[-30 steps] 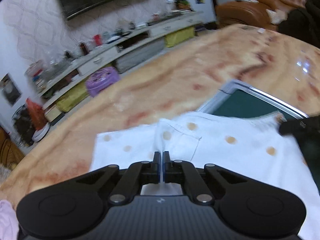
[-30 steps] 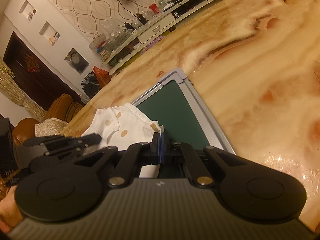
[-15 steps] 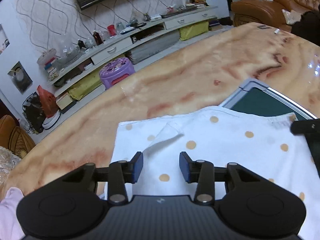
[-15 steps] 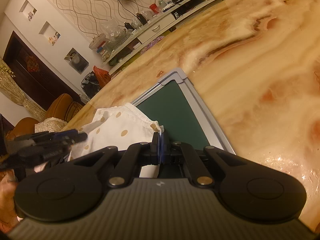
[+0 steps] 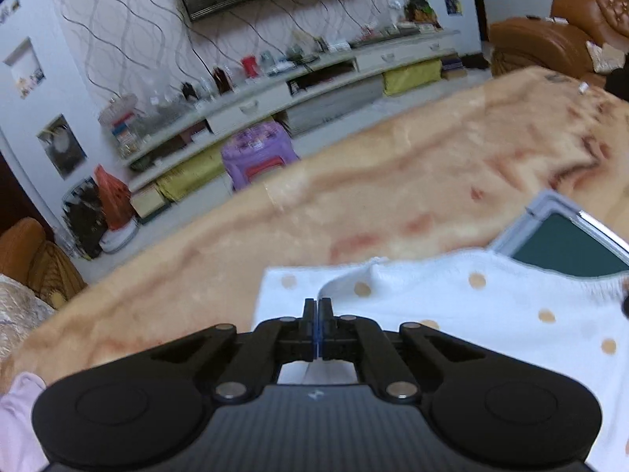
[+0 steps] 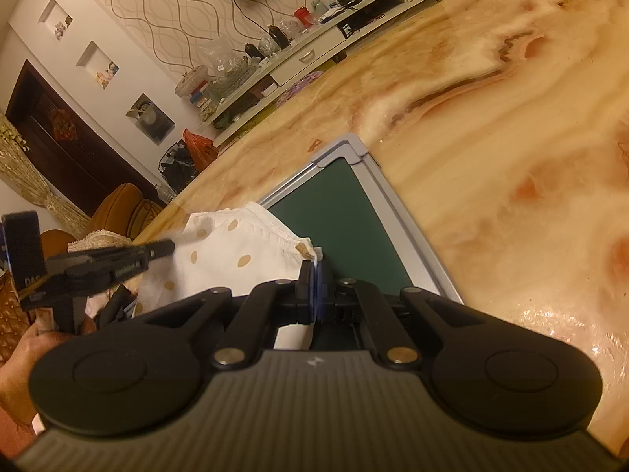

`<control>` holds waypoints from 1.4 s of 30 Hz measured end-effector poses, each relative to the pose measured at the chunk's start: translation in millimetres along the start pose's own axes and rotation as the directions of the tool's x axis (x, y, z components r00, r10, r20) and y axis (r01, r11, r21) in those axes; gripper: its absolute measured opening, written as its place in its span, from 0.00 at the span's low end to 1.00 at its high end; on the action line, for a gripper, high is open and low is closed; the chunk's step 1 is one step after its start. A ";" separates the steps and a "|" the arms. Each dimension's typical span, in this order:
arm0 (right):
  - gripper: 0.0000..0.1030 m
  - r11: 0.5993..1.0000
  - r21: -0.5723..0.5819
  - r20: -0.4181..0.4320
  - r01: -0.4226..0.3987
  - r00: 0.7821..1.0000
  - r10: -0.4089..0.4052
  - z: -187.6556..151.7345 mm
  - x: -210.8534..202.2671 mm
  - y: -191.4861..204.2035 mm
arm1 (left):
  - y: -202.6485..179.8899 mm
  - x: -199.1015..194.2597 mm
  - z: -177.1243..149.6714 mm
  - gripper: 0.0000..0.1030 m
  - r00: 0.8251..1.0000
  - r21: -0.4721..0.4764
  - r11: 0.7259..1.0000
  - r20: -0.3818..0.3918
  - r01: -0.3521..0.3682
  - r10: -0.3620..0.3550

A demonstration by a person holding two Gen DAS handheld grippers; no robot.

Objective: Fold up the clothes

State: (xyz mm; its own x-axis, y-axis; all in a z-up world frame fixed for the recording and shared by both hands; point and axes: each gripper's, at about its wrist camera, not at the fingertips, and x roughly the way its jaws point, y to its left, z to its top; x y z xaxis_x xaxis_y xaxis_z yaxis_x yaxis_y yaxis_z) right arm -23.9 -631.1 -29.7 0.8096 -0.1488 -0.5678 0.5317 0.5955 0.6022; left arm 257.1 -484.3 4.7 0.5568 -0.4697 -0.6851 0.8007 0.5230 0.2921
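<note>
We hold our left claw point(image 5: 318, 306) low and level, its two fingers pressed flat together with a thin fold pinched between the pads. Our right claw point(image 6: 314, 271) is likewise clamped tight, fingers meeting on a corner. In the right wrist view, our left hand point(image 6: 37, 338) grips its handle at the frame's left edge.

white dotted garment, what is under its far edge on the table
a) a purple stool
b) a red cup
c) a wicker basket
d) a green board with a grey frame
d: the white dotted garment lies partly over the green board with a grey frame on the marble table, seen in both wrist views.
</note>
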 end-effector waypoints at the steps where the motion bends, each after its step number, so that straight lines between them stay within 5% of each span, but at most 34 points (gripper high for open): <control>1: 0.03 1.000 -0.001 0.000 0.000 1.000 0.000 0.1 0.0 0.1 | 0.8 2.1 1.7 0.00 1.000 -0.001 1.000 -0.010 -0.004 0.004; 9: 0.03 1.000 0.000 0.000 -0.002 1.000 0.002 -0.4 0.6 -0.1 | 1.3 16.5 -8.7 0.15 0.991 0.011 0.995 -0.089 -0.101 0.101; 15: 0.03 1.000 0.023 0.008 -0.004 1.000 0.004 0.6 -0.3 -2.7 | 6.4 -47.6 -34.3 0.34 0.998 0.008 0.999 -0.025 0.049 -0.049; 20: 0.04 1.000 0.005 0.030 0.002 1.000 -0.002 1.5 -3.5 -0.6 | 8.6 -111.5 -91.5 0.38 0.985 0.043 0.986 -0.068 0.164 -0.160; 24: 0.24 1.000 -0.017 0.055 0.011 0.998 -0.010 1.9 -7.0 2.3 | 19.8 -149.3 -130.1 0.38 0.982 0.031 0.985 -0.097 0.167 -0.163; 28: 0.31 0.997 -0.074 0.101 0.025 0.995 -0.017 2.1 -15.0 9.5 | 34.4 -169.8 -155.0 0.45 0.972 -0.001 0.983 -0.147 0.185 -0.183; 35: 0.33 0.970 -0.244 -0.042 -0.010 0.999 -0.001 -13.1 -39.0 51.2 | 49.9 -177.9 -185.4 0.43 0.954 -0.086 0.971 -0.184 0.224 -0.236; 39: 0.33 0.930 -0.362 -0.154 -0.056 0.988 -0.001 -52.1 -66.3 80.1 | 56.7 -175.1 -196.5 0.07 0.950 -0.142 0.962 -0.177 0.234 -0.258; 42: 0.33 0.926 -0.373 -0.195 -0.056 0.981 -0.019 -68.7 -72.1 86.9 | 68.9 -177.0 -202.4 0.04 0.954 -0.183 0.960 -0.174 0.211 -0.243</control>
State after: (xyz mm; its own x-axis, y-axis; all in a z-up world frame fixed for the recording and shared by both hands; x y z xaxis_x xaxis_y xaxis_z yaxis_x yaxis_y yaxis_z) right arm -53.2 -514.5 25.0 0.7357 -0.0034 -0.6773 0.3538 0.8546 0.3801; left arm 169.0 -221.2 11.0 0.2986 -0.4519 -0.8406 0.8458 0.5333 0.0138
